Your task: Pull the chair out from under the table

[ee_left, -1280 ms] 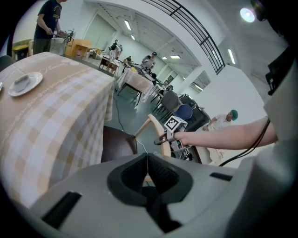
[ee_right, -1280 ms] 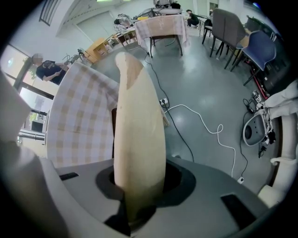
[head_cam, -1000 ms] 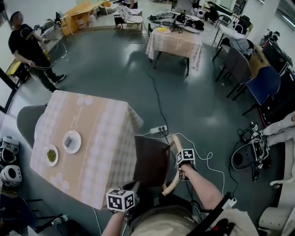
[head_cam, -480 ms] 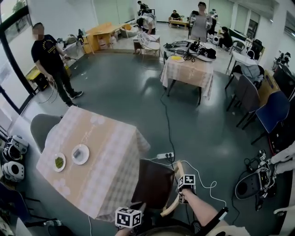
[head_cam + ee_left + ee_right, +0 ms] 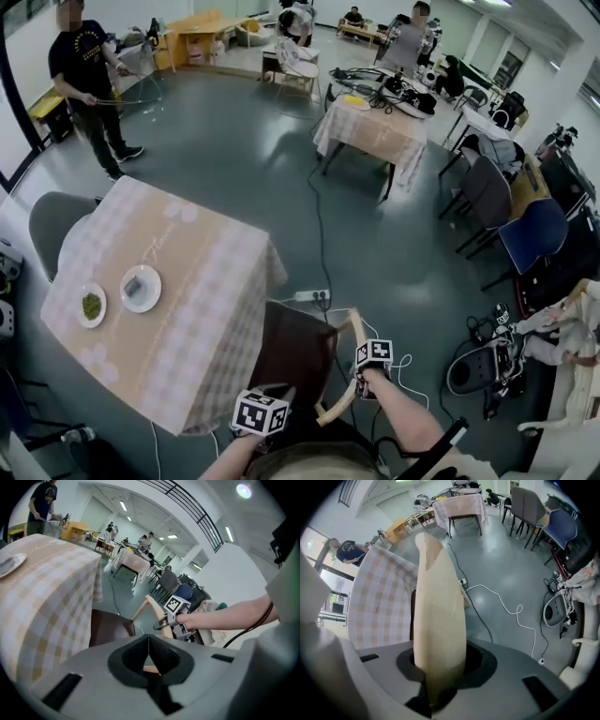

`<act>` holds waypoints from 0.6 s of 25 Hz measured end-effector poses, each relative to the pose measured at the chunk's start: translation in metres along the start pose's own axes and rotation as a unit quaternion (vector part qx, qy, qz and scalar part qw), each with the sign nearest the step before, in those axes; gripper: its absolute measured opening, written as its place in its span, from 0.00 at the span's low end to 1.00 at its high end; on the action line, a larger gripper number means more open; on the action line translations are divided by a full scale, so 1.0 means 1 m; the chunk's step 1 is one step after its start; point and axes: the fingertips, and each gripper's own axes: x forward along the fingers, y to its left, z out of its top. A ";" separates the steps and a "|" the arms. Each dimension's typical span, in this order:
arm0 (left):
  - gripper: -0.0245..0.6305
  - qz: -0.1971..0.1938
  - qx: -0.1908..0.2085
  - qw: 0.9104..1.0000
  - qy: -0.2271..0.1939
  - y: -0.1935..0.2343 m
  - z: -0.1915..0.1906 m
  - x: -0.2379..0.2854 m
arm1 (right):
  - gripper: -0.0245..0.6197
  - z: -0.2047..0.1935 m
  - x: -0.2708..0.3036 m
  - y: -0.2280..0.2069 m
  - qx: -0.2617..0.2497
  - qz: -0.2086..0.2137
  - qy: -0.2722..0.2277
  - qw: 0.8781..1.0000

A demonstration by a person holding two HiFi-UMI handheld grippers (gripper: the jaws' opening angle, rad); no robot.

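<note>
Most of the pull looks left: chair (image 5: 298, 349) seat front is tucked under the table (image 5: 187, 281) edge. Your right gripper (image 5: 364, 382) is clamped on the chair's back rail (image 5: 439, 620), away from the table. Left gripper (image 5: 265, 413) hovers by the table corner, jaws together, empty.

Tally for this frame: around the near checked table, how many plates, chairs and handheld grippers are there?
Plates: 2 (green-food plate, white plate)
Chairs: 2 (brown-seated chair, grey chair)
Grippers: 2 (left gripper, right gripper)
Total: 6
</note>
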 end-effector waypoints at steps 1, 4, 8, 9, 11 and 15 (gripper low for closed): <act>0.05 -0.005 -0.001 1.000 0.004 0.004 0.001 0.002 | 0.22 0.002 -0.003 -0.001 0.001 -0.003 -0.004 1.000; 0.05 -0.019 -0.003 1.000 0.023 0.010 0.001 0.009 | 0.22 0.004 -0.008 0.003 -0.001 -0.007 -0.007 1.000; 0.05 -0.029 0.005 0.998 0.050 0.007 -0.013 0.023 | 0.22 -0.004 -0.005 0.003 0.002 -0.008 -0.002 1.000; 0.05 -0.030 0.008 0.998 0.055 0.004 -0.013 0.026 | 0.22 -0.003 -0.005 0.002 0.003 -0.008 -0.002 1.000; 0.05 -0.030 0.010 0.998 0.059 -0.001 -0.014 0.030 | 0.22 -0.001 -0.006 -0.001 0.001 -0.007 -0.001 1.000; 0.05 -0.013 -0.010 0.998 0.067 -0.003 -0.023 0.032 | 0.22 -0.006 -0.004 -0.011 -0.001 -0.001 0.005 1.000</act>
